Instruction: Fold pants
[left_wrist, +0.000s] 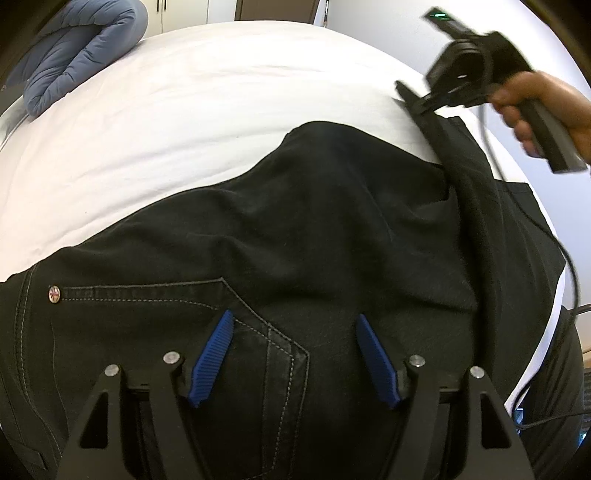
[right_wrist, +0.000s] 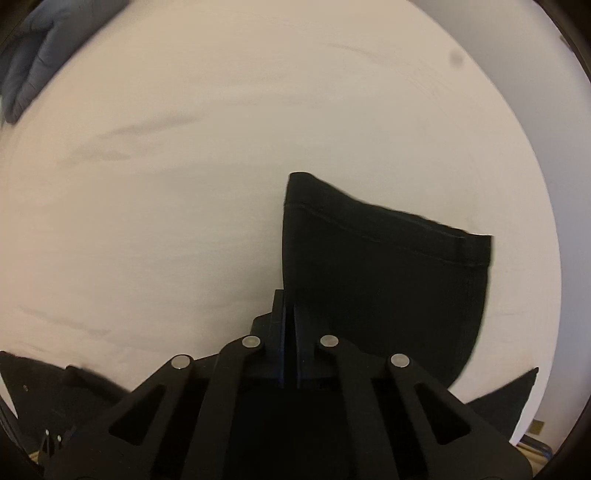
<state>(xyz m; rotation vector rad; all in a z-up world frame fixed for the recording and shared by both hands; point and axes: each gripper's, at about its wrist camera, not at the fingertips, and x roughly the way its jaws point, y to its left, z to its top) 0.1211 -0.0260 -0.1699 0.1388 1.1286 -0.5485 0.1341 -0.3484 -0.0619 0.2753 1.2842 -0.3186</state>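
Black pants (left_wrist: 314, 229) lie across a white bed sheet (left_wrist: 184, 110), back pocket and rivet facing up. My left gripper (left_wrist: 294, 317) hovers open over the back pocket (left_wrist: 280, 354), its blue pads (left_wrist: 212, 358) spread with nothing between them. At the upper right a hand holds my right gripper (left_wrist: 408, 94), shut on a lifted pant leg. In the right wrist view the right gripper (right_wrist: 290, 306) has its jaws closed together on the edge of the black pant leg end (right_wrist: 388, 266), whose hemmed cuff stands up beyond the fingers.
A rolled blue quilt (left_wrist: 77, 48) lies at the far left of the bed. A black cable (left_wrist: 495, 155) hangs from the right gripper across the pants. Bare white sheet (right_wrist: 184, 166) stretches beyond the pants. Cupboard doors and a wall stand behind the bed.
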